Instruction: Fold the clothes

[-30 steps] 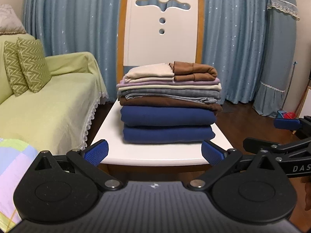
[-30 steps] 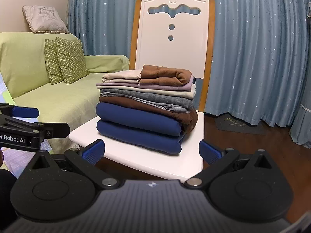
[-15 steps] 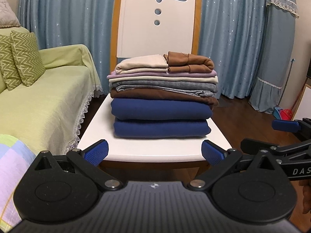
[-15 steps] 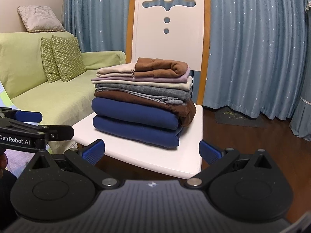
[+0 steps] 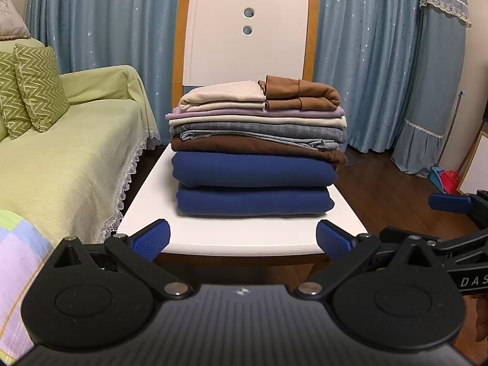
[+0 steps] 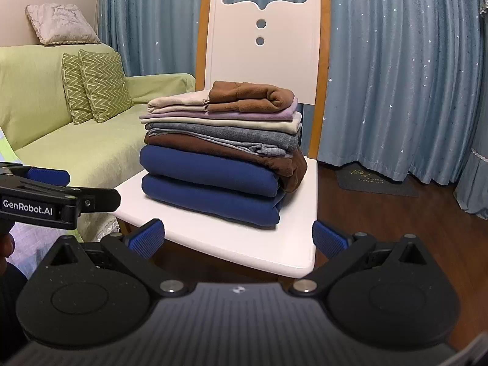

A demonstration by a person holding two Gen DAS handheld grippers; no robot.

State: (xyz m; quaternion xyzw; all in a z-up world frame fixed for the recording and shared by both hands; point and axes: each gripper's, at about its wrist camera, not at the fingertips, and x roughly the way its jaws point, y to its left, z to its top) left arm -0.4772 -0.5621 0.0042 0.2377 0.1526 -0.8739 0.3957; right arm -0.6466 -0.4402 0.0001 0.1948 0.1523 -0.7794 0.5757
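A stack of folded clothes [image 5: 256,149] sits on a white chair seat [image 5: 241,235]; it also shows in the right wrist view [image 6: 222,155]. Two navy pieces lie at the bottom, then brown, grey, cream and lilac, with a beige piece [image 5: 225,96] and a rust-brown piece [image 5: 302,93] on top. My left gripper [image 5: 243,239] is open and empty, in front of the seat's front edge. My right gripper [image 6: 238,239] is open and empty, at the seat's front right corner. The right gripper's finger shows at the left view's right edge [image 5: 448,202].
A green-covered sofa [image 5: 61,152] with zigzag cushions [image 5: 36,88] stands left of the chair. Blue curtains [image 6: 396,76] hang behind. A pastel patchwork cloth [image 5: 18,262] lies at lower left. A covered upright object [image 5: 433,76] and dark wood floor [image 6: 381,213] are on the right.
Both grippers have moved closer to the chair, so the stack looks larger. The jaws stayed open and the stack has not moved.
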